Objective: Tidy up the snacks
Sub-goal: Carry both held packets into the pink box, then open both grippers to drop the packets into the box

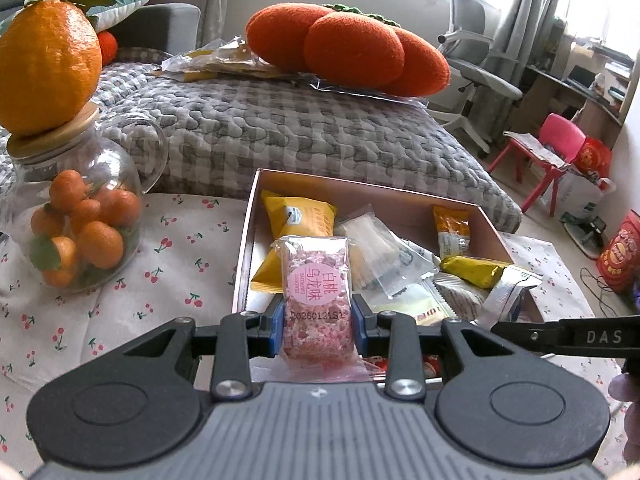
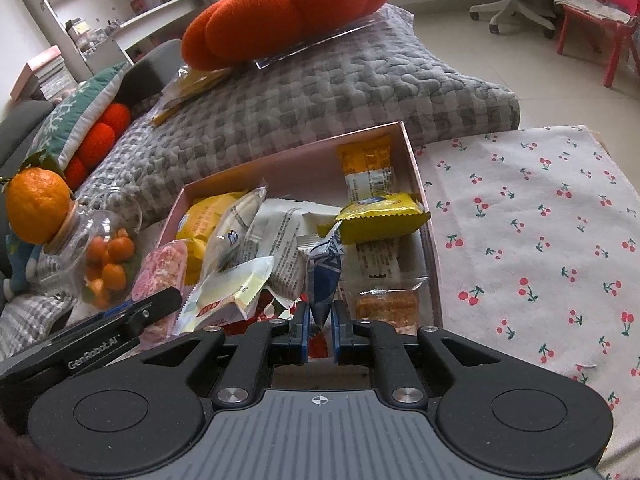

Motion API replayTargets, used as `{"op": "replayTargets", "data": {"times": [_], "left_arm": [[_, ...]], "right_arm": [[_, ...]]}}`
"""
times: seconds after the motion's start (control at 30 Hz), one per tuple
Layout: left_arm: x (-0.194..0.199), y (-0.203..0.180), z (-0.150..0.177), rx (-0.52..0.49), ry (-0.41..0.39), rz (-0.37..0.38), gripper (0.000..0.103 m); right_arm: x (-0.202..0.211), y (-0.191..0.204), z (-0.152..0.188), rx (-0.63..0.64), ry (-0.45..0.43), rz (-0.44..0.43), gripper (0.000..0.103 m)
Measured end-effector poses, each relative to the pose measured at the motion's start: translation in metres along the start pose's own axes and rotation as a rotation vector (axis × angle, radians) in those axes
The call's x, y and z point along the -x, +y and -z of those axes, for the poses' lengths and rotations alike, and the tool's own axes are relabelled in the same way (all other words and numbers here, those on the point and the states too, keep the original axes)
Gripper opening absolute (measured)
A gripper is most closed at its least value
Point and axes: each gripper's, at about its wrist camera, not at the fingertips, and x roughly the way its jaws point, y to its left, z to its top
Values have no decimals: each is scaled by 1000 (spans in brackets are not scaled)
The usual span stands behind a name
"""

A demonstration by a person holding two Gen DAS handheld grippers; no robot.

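Note:
An open pink box [image 1: 360,184] on the cherry-print cloth holds several wrapped snacks, yellow, white and clear ones. My left gripper [image 1: 318,312] is shut on a pink snack packet [image 1: 316,280] with a round pink label and holds it upright over the box's near-left corner. In the right wrist view the box [image 2: 412,152] lies straight ahead. My right gripper [image 2: 320,316] is shut on the lower end of a blue and white packet [image 2: 326,268], which stands upright over the near side of the box. The pink packet [image 2: 160,268] shows at the left there.
A glass jar [image 1: 80,220] of small oranges, with a big orange [image 1: 48,64] on its lid, stands left of the box. The cherry cloth [image 2: 540,240] stretches to the right. Behind lie a grey quilted sofa [image 1: 300,128] and an orange cushion [image 1: 340,48].

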Motion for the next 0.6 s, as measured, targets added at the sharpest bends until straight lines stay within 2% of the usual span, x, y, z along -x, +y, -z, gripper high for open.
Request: {"op": "replayTargets", "data": {"times": [0.03,0.13,0.2,0.27,0.3,0.37,0.5,0.6], "left_arm": [[0,-1,0,-1,-2,-1,30],[0,0,0,-2,-7,-3,31],[1,-2,-1,-4,-20,-14,37],[3,-3,-1,-9,-16,-15,55],[4,-4,-1,-12,-13,-11,57],[7,-6,-1,-23,-15,-15,64],[18,-8,0,-36,-16,-21,80],[27,-8,1,-38,-2,-13,89]], "right_arm": [[0,0,0,0,-1,-1,15],[1,0,-1,-5,-8,-1,16],[2,-1,-1,-12,-3,-5,21],[4,-2,-1,-19,-6,-8,34],[5,-2,-1,-22,-8,-15,39],[9,-1,-1,-25,-19,-2,65],[20,2,1,-16,-38,5,72],[28,3,3,-28,-43,14,85]]}}
